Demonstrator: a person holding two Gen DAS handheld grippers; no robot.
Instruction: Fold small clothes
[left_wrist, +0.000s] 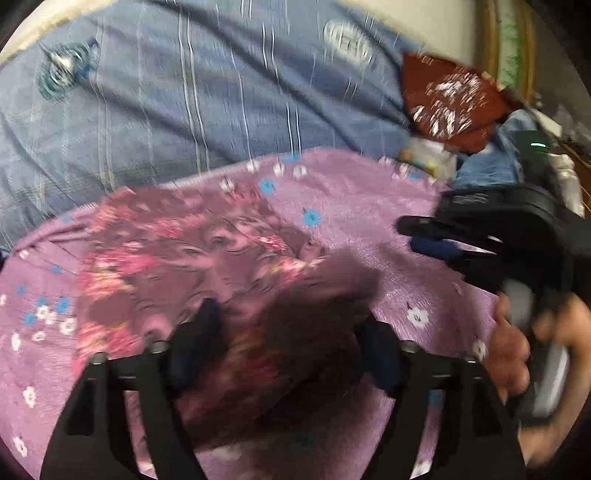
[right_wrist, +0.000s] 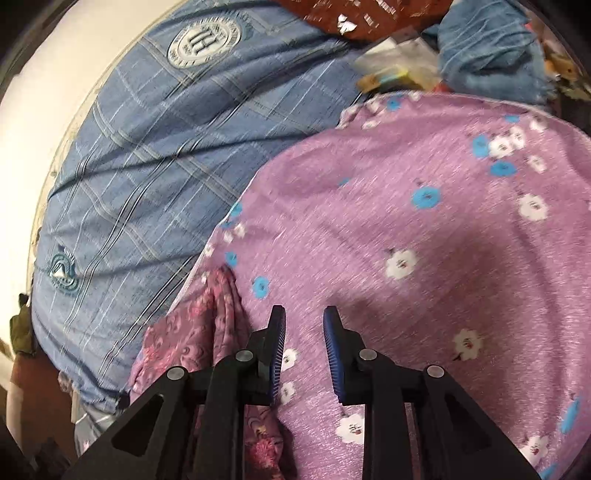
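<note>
Lying rumpled at left-centre of the left wrist view on a purple flowered sheet (left_wrist: 369, 206), the floral garment (left_wrist: 166, 258) looks light, limp and best taken by a hem or corner. The left gripper (left_wrist: 291, 339) stands wide apart, blurred cloth between its jaws, seemingly unpressed. The right gripper (right_wrist: 304, 350), angled downward, is slightly parted and empty.

A home bedroom is showing here: a blue checked quilt (right_wrist: 147, 155) is lying beside a purple flowered bedsheet (right_wrist: 424, 258).
</note>
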